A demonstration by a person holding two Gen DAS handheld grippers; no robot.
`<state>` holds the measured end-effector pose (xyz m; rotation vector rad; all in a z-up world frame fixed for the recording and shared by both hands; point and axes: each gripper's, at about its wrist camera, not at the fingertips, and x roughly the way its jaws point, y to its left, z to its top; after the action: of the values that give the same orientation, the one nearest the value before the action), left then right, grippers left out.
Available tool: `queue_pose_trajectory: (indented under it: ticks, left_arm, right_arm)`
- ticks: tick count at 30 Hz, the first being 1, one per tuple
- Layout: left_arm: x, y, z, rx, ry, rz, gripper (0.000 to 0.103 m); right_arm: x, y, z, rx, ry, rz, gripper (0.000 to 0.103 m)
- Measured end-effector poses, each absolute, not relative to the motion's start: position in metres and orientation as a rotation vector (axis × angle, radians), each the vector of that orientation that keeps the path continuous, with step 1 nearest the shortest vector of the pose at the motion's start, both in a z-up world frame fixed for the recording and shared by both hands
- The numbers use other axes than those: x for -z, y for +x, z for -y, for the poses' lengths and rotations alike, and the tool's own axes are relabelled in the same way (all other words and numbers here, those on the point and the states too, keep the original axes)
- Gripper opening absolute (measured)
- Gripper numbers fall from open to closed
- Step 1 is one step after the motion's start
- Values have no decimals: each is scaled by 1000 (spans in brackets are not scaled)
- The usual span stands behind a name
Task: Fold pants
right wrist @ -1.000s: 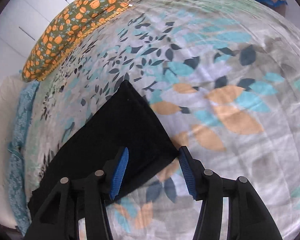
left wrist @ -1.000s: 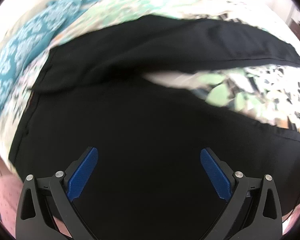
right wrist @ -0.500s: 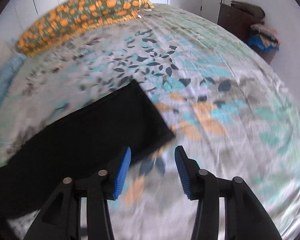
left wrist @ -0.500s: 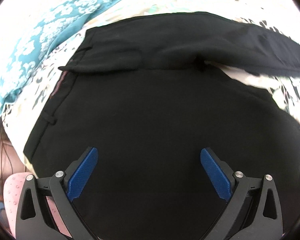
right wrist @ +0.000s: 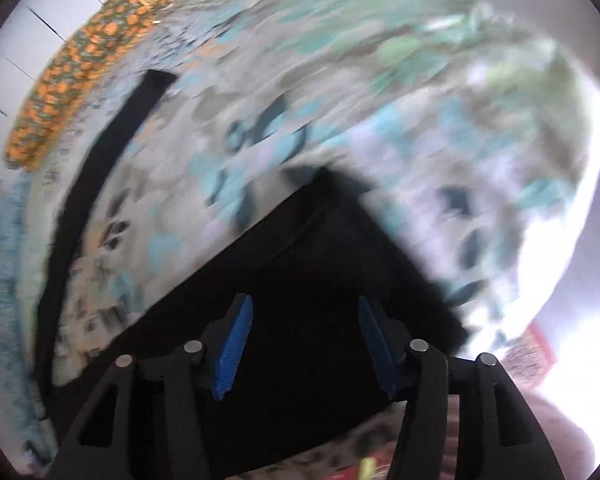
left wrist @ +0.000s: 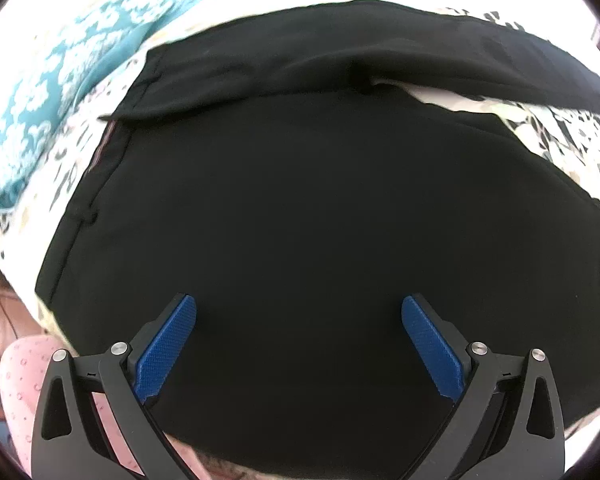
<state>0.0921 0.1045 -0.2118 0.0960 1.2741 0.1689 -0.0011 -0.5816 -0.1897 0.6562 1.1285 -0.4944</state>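
The pants [left wrist: 300,208] lie flat on the bed [right wrist: 380,80], legs apart in a V. The left gripper [left wrist: 299,332] hangs over the seat near the waistband, jaws spread wide, holding nothing. The right gripper [right wrist: 306,344] — also spread, empty — hangs over the near leg's cuff end. The far leg [right wrist: 100,184] runs lengthwise beyond it. Judgement: each gripper is placed to take its end of the near leg.
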Motion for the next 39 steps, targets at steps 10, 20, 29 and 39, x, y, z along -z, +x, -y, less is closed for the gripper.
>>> queue_pose_trajectory:
  ticks: [10,20,29,39]
  left_arm:
    - [151,152,-88,-156,58,-1083,103]
    - [157,220,-75,-203,154,-1025,103]
    - [203,279,-108,-291,139,-1069,103]
    - [238,269,-132,-225,35,-974,103]
  right_arm:
    - [146,86,419,123,303,-1080,74]
    - [162,135,297,-105,249,-1092,74]
    - [166,188,361,-101,199,-1081,74]
    - [190,366,579,162,236,-1114,74]
